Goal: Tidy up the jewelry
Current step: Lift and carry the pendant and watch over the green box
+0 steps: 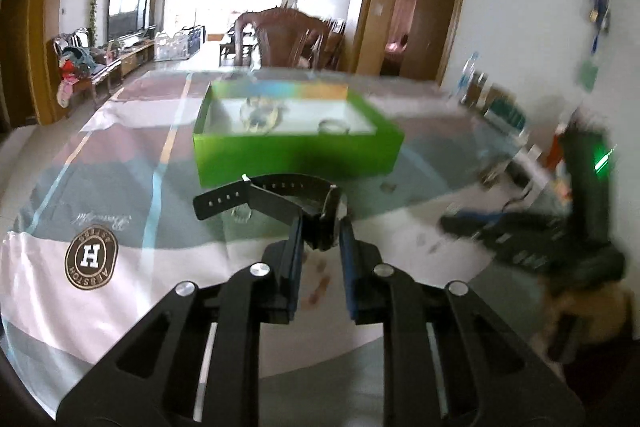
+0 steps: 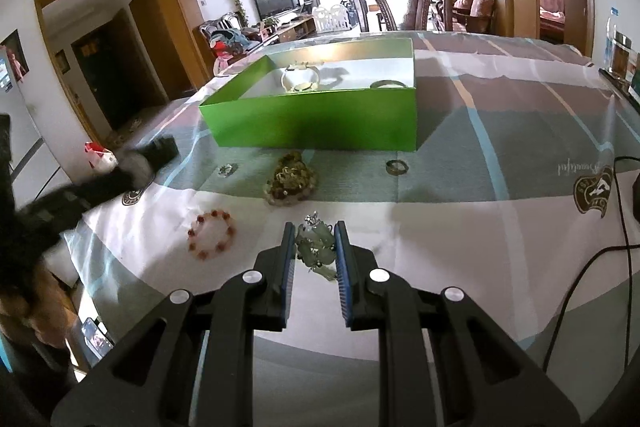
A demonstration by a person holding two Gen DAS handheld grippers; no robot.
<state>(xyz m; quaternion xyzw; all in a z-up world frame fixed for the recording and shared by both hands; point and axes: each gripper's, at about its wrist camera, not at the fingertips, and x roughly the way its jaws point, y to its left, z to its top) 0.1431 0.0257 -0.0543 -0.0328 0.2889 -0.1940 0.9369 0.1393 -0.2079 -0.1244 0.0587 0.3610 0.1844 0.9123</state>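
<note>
Left wrist view: my left gripper (image 1: pixel 320 227) is clamped on a black watch (image 1: pixel 276 201), strap sticking out left, lifted off the surface (image 1: pixel 120 163) in front of the green box (image 1: pixel 296 153). A bracelet (image 1: pixel 260 115) and a ring (image 1: pixel 332 126) sit inside.

Right wrist view: my right gripper (image 2: pixel 315 241) is pinched on a pale green jewelry piece (image 2: pixel 316 247) down on the cloth. A red bead bracelet (image 2: pixel 211 234) lies just left, a brown bead pile (image 2: pixel 291 179) and a small ring (image 2: pixel 397 167) nearer the box.
</note>
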